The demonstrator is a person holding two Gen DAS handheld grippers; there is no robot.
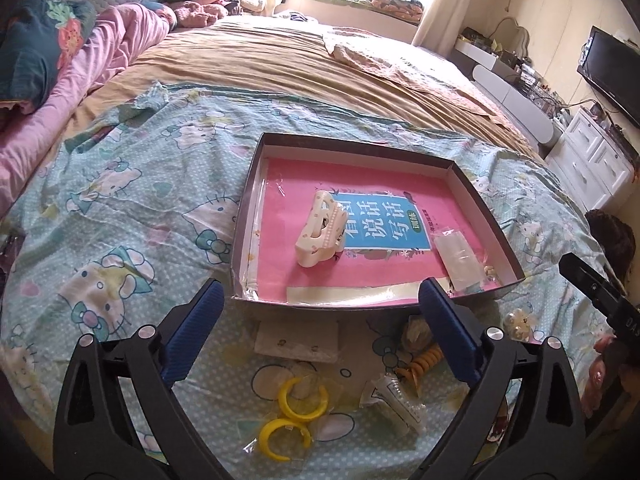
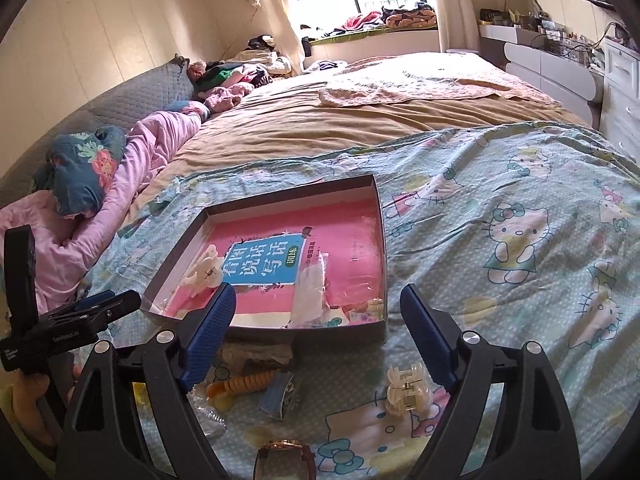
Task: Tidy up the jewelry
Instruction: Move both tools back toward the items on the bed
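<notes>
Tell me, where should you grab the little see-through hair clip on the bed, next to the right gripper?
Probably across the middle of the clear hair clip, at its spring hinge. It lies on its side on the blanket, teeth curling outward at both ends, so the middle looks narrowest and firmest. Bring the open right hand-held gripper down from above, one finger on each long side.

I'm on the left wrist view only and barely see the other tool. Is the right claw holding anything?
Observer: No. The right claw is open and empty.
Operator: Anything under it that I'm missing?
Observer: A watch with a brown strap lies on the sheet, at the near edge of that view.
Operator: Anything else?
Observer: A small blue item lies right beside the orange coil.
</notes>
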